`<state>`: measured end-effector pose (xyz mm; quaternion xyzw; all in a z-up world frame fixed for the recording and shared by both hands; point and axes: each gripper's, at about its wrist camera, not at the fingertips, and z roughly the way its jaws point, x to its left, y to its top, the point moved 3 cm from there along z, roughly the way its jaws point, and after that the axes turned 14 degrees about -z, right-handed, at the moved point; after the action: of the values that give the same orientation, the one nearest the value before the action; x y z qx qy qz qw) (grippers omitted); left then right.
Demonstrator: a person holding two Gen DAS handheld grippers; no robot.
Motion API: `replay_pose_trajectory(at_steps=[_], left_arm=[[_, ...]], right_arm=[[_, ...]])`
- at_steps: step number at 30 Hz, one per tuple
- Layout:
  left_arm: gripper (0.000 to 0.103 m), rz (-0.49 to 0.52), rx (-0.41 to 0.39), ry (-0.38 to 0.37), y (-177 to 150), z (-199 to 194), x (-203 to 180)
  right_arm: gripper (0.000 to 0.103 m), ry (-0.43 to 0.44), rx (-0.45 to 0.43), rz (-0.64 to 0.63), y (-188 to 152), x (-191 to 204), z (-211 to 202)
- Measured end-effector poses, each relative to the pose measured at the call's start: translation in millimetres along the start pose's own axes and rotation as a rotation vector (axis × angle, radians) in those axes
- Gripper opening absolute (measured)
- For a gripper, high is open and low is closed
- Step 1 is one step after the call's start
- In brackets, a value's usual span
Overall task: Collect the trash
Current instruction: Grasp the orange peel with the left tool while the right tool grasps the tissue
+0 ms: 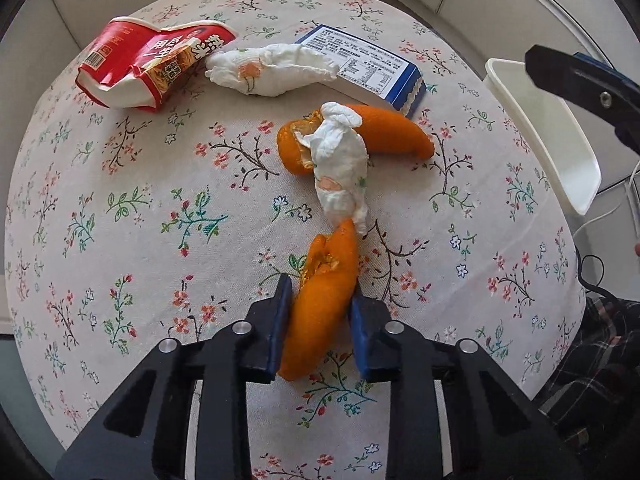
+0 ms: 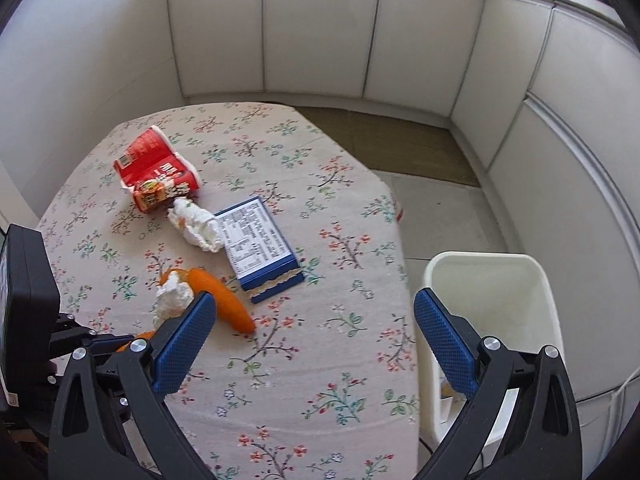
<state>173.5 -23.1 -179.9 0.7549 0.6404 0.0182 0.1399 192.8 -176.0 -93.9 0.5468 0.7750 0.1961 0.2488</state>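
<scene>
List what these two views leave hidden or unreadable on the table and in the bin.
- Near orange peel: lower end hidden behind the left gripper in the left wrist view.
- White bin: bottom blocked by the right gripper finger; contents unclear.
- Blue box: label print too small to read.
- Far peel: middle covered by a crumpled tissue.

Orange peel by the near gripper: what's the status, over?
Left gripper shut on near orange peel. Right gripper open, empty. White bin beside table, nothing in the way.
</scene>
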Motion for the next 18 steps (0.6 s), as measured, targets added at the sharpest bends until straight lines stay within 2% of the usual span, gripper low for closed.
replay_pose_trajectory(at_steps=[1, 5, 9, 11, 14, 18], left_arm=[[0.019, -0.011, -0.001, -0.009, -1.3, -3.2, 4.2], [0.019, -0.101, -0.037, -0.018, -0.6, -22.9, 30.1], [0.019, -0.224, -0.122, -0.033, 5.0, -55.4, 65.3], [0.019, -0.268, -0.169, -0.048, 6.8, -71.7, 79.7], [0.019, -0.315, -0.219, -0.079, 13.7, -88.2, 89.3], [0.019, -0.353, -0.224, -0.118, 32.3, -87.8, 91.1]], right_arm=[[0.096, 0.041, 0.008, 0.002, 1.0, 4.6, 3.1], [0.096, 0.164, 0.038, 0.002, 5.5, 27.4, 12.8], [0.096, 0.273, 0.088, -0.003, 7.9, 55.4, 22.7], [0.096, 0.276, 0.140, 0.019, 5.1, 63.4, 30.9], [0.096, 0.287, 0.229, 0.145, -7.0, 64.8, 47.3], [0.096, 0.264, 0.242, 0.253, -11.3, 61.7, 56.0]])
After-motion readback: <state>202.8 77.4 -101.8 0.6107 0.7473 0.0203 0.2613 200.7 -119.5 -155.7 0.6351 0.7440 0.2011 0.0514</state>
